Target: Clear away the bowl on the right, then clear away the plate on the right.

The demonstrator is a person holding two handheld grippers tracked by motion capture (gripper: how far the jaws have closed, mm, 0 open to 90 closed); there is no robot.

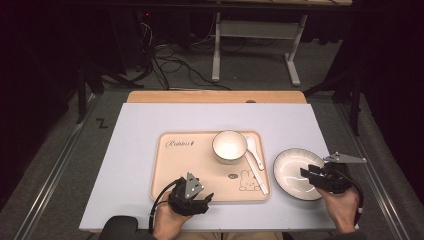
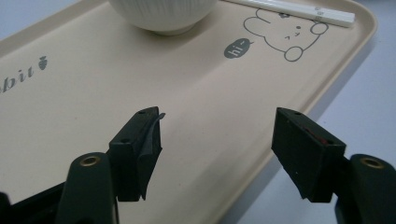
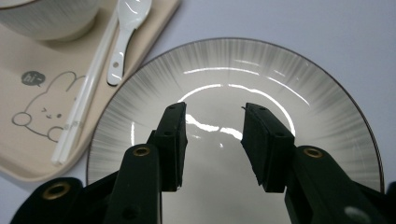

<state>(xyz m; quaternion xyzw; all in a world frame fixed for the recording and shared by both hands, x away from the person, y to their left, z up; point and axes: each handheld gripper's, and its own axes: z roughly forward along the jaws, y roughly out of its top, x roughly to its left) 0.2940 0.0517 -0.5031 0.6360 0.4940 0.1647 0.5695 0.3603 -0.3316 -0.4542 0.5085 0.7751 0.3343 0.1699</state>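
A beige tray [image 1: 190,165] with a rabbit print lies on the pale table. On it stand a white bowl [image 1: 229,146], a white spoon [image 1: 252,147] and white chopsticks [image 1: 256,172]. A grey-streaked plate [image 1: 292,170] sits on the table just right of the tray. My left gripper [image 1: 205,199] hovers over the tray's near edge, open and empty; its jaws [image 2: 217,116] frame bare tray [image 2: 93,93]. Over the plate's right side, my right gripper [image 1: 306,172] also stands open, with only the plate [image 3: 280,74] below its jaws [image 3: 215,108].
The table's wooden far edge [image 1: 215,96] borders a floor with cables [image 1: 170,65] and a white desk frame [image 1: 252,45]. Bare table surface [image 1: 135,150] lies left of the tray and behind it.
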